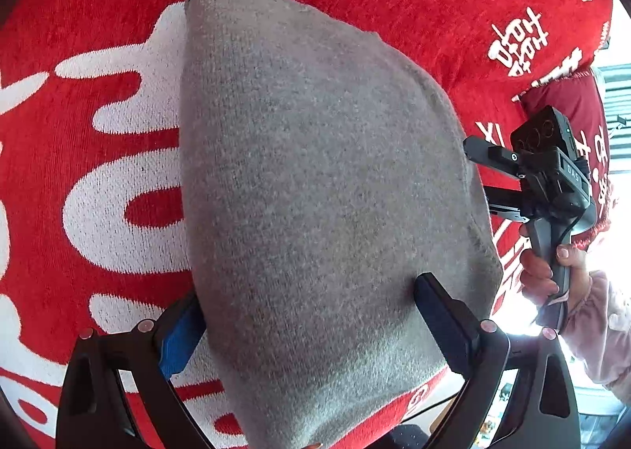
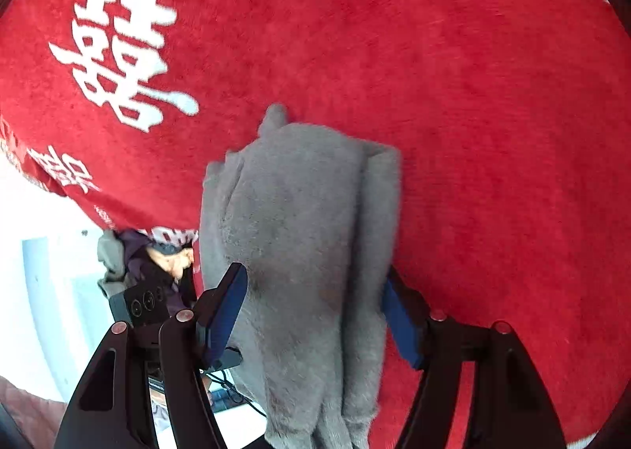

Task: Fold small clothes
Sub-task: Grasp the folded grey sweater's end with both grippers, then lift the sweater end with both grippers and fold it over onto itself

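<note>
We read the grey garment (image 1: 315,189) as part-folded, lying flat on the red cloth with white characters (image 1: 98,181). Its long axis runs away from both cameras, roughly along each gripper's pointing line, so each gripper sits at a near end or edge of the garment rather than across it.

Left gripper (image 1: 311,315): jaws spread wide, one finger on each side of the garment's near end, pads not visibly pressing, so open with fabric between.

Right gripper (image 2: 315,311): jaws also apart and straddling the folded grey stack (image 2: 299,212); some blur, but no pinch visible. From the left wrist view it sits just beside the garment's right edge.

Our call: the left gripper is better centred on the garment, and the next fold likely goes along that axis.
</note>
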The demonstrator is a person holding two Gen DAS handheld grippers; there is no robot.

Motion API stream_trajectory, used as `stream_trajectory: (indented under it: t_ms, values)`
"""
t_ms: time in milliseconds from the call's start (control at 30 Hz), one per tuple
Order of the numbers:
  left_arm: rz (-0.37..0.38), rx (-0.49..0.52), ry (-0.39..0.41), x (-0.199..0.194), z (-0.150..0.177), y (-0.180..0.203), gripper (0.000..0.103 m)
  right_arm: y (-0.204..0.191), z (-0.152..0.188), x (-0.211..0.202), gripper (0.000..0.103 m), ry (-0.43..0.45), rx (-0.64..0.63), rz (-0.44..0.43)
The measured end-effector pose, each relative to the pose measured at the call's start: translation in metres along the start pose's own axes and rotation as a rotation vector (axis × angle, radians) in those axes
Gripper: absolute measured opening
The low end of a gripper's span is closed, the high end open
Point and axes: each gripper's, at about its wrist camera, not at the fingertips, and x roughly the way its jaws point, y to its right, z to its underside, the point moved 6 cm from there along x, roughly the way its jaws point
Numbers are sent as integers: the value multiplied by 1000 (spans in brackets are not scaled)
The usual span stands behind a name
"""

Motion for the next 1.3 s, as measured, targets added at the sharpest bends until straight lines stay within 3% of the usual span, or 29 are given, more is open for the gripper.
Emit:
stream_trajectory:
  t_ms: [333, 367, 433, 500, 567, 633, 1033, 1300]
  values:
    - [8, -9, 1, 2, 0, -4, 98, -7, -6, 11, 71, -8, 1, -9]
    - [8, -8, 9, 1, 0, -3, 92, -7, -6, 12, 70, -7, 3, 1]
    - [2, -6, 34, -4, -1, -3, 81, -10, -5, 13, 51, -15, -3, 24]
    - [10, 4, 52, -12, 2, -7, 69, -14, -4, 14, 41, -9, -14, 33]
    - [31, 10, 65, -19, 3, -9, 56, -19, -4, 12, 36, 6, -14, 21]
    - [58, 12, 74, -26, 2, -9, 53, -23, -1, 8, 32, 22, 2, -16]
    - [111, 62, 131, -77, 19, 1, 53, -86, 28, 2, 26, 53, 8, -123]
    - [95, 28, 153, -129, 60, -36, 53, -129, 69, 33, 26, 3, 23, -156]
